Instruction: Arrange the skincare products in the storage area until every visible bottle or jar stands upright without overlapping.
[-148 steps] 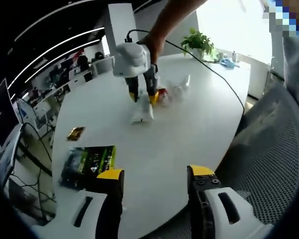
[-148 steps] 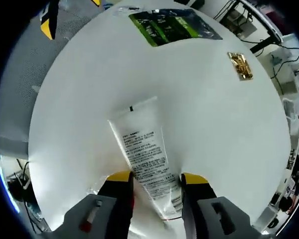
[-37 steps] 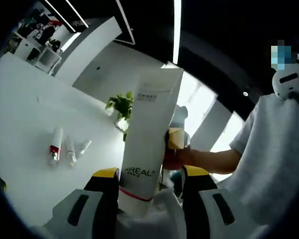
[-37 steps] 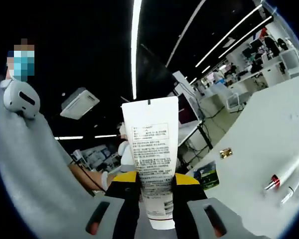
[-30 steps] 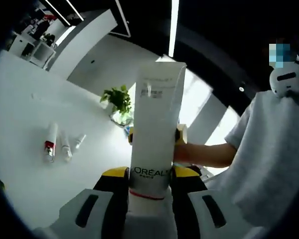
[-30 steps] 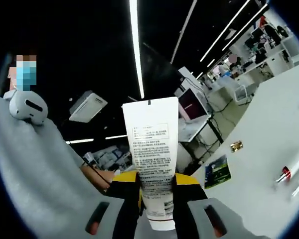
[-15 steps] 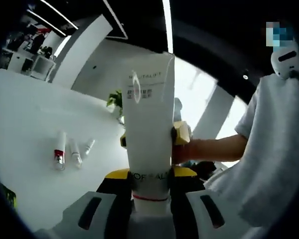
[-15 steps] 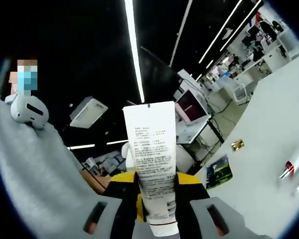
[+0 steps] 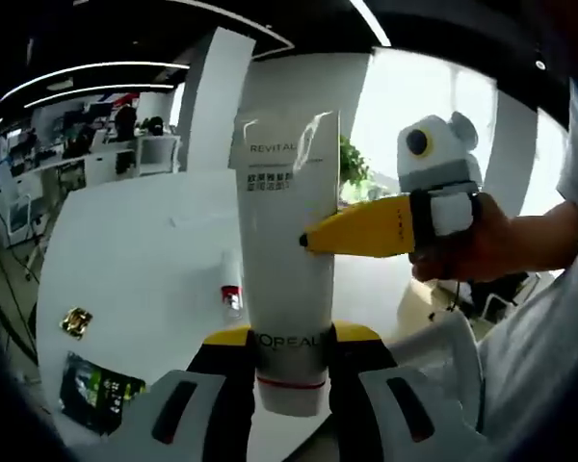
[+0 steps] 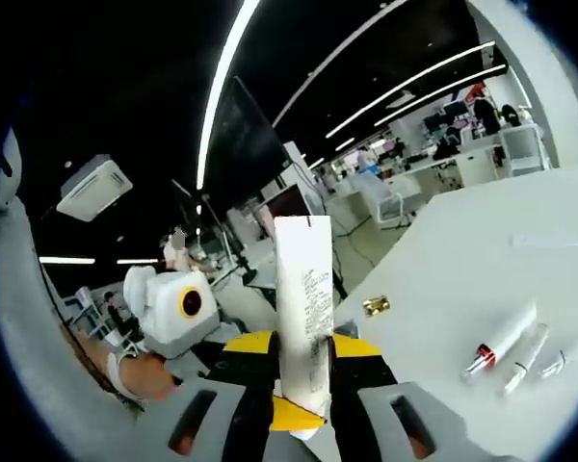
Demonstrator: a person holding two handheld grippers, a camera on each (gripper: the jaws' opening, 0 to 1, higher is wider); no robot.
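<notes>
White table point(image 9: 125, 250), open-plan office behind, tube point(image 9: 287, 250) in left hand-held gripper point(image 9: 291, 339)

Open-plan office: rows of workstations point(image 9: 77, 159) far left, monitors point(image 10: 289, 207), linear ceiling lights point(image 10: 222, 72), big white desk point(image 9: 125, 250), potted plant point(image 9: 352, 168) by window.

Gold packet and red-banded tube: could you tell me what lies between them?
Bare white table separates gold packet from red-banded tube in left gripper view.
</notes>
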